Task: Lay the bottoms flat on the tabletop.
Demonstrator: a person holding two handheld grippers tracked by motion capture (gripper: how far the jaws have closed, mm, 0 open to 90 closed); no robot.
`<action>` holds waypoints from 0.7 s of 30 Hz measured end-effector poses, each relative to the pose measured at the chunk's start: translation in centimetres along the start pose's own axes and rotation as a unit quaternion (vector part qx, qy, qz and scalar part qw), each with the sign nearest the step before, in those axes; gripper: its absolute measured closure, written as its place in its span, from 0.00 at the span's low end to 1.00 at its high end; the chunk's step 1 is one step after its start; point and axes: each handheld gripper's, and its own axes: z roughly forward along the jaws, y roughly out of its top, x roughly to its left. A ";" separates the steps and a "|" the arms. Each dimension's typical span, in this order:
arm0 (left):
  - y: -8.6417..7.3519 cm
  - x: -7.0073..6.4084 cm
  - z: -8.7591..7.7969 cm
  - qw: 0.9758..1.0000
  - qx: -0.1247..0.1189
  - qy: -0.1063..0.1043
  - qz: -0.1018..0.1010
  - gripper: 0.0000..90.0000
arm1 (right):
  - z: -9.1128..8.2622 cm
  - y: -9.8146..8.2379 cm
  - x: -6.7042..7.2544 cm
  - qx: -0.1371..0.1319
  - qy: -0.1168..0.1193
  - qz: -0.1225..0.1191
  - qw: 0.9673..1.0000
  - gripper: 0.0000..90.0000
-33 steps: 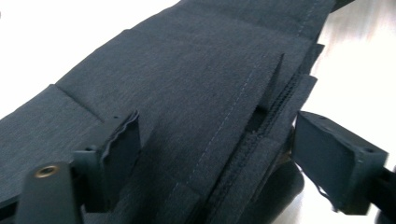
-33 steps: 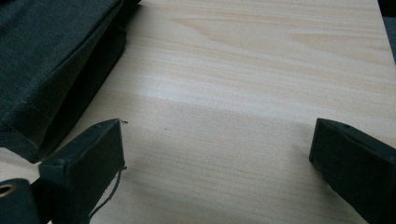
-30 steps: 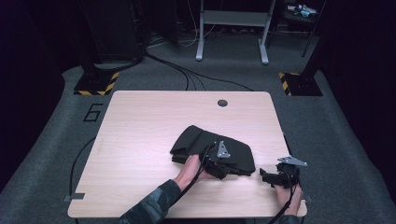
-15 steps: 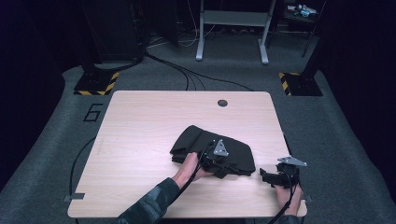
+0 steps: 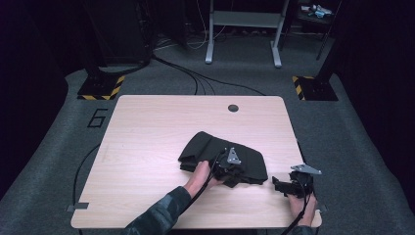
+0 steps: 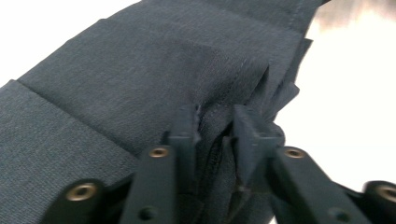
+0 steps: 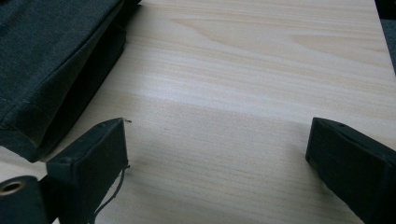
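Dark cloth (pinched) in left gripper

Both grippers are black, each topped by a grey three-cornered plate and trailing a black cable. Brass-coloured screws dot the jaws. The left sleeve is dark, mottled.

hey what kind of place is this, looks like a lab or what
Probably a lab or recording room, not a home: a bare wooden table on grey carpet marked with a 6, hazard-striped stand bases and floor cables.
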 end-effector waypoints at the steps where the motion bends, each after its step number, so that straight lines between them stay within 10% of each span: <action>1: 0.1 -0.1 0.1 1.000 -0.001 0.009 0.004 0.85 | 0.0 0.0 0.0 0.000 0.000 0.000 1.000 0.05; 8: 0.6 -0.3 -0.8 0.999 -0.010 0.028 0.014 0.92 | 0.0 0.0 -0.1 -0.001 0.001 0.002 1.000 0.06; 21: 1.2 2.3 -5.0 0.994 -0.082 0.065 -0.031 0.92 | 0.0 0.0 -0.1 -0.002 0.003 0.007 1.000 0.06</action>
